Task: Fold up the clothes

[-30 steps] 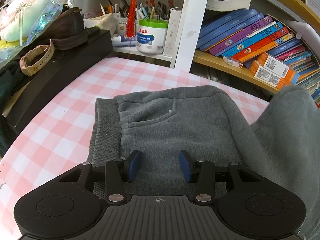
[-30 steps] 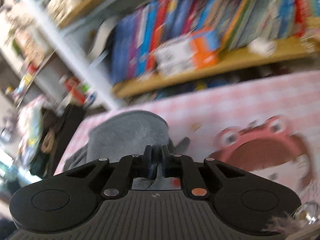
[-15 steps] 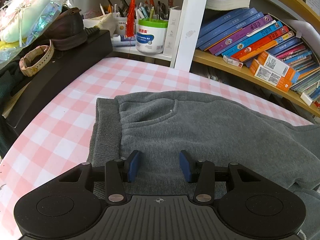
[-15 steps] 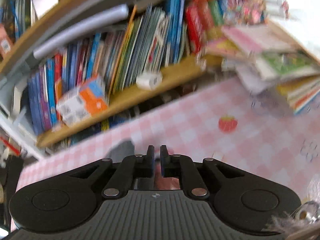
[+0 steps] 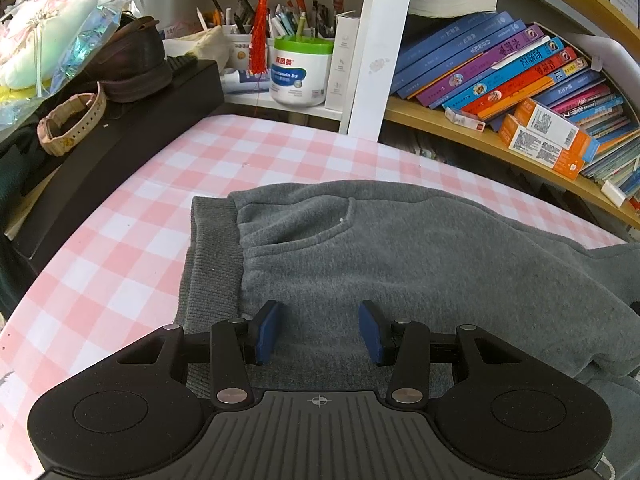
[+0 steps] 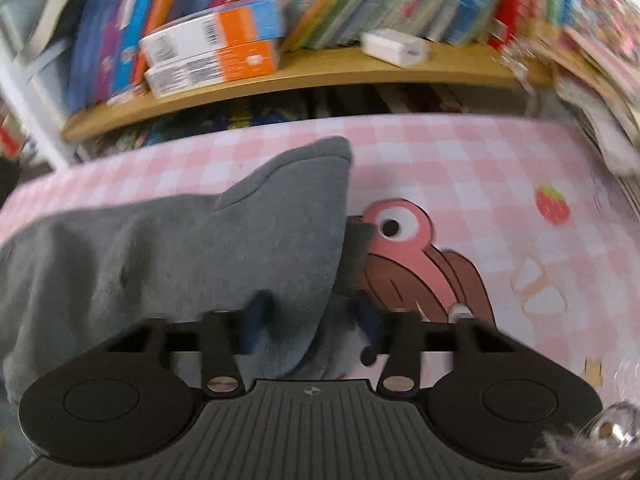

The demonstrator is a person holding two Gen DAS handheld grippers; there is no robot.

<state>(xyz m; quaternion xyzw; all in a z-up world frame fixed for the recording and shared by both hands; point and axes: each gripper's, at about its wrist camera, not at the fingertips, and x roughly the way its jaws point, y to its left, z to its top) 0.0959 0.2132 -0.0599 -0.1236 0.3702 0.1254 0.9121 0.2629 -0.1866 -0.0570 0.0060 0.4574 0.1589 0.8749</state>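
Left wrist view: the left claw [image 5: 318, 332] hangs low over the grey fleece trousers [image 5: 400, 264], its blue pads spread wide with nothing between them. It sits just behind the ribbed waistband [image 5: 212, 256], which lies flat on the pink checked table [image 5: 132, 240] on the side toward the black case [image 5: 120, 152]. A pocket seam curves across the fleece a little beyond the waistband. Away from the waistband the cloth runs off to the frame's edge in soft ridges, so the garment reads as stretched out lengthwise; whether it is doubled over, I cannot tell. My guess is that this claw waits near the waistband to pin or pinch that end while the other end is handled.

Right wrist view: blurred by motion. The right claw [image 6: 310, 320] is also parted wide and grips nothing, though a fold of fleece lies across the gap between its pads. The trouser leg's hem [image 6: 320, 160] points toward the bookshelf [image 6: 280, 72], and beyond the hem a pink cartoon print [image 6: 400, 232] shows on the tablecloth. Since the hem rests flat on the table, the leg seems laid out, either ready for a fold or settled after one.
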